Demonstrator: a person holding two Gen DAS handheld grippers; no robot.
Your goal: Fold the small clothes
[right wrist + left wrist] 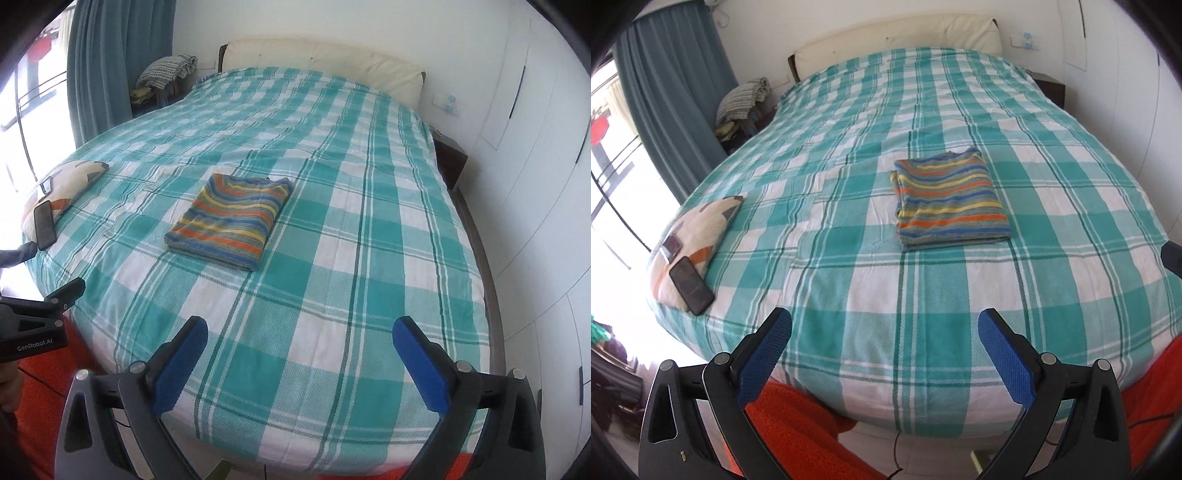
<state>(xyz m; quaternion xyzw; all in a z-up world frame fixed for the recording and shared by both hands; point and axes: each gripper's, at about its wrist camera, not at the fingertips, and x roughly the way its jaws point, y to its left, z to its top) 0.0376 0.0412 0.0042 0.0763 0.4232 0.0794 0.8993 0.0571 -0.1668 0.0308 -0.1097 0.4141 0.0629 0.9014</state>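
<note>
A small striped garment in orange, yellow, blue and grey lies folded into a neat rectangle on the teal and white checked bedspread. The right wrist view shows the same garment left of centre. My left gripper hangs over the near edge of the bed, well short of the garment, its blue pads wide apart with nothing between them. My right gripper is likewise open and empty above the near edge. The left gripper also shows at the left rim of the right wrist view.
A patterned pillow with a dark phone and a small device on it lies at the bed's left edge. An orange fabric is below the bed's near edge. A curtain, cluttered nightstand and white wardrobe surround the bed.
</note>
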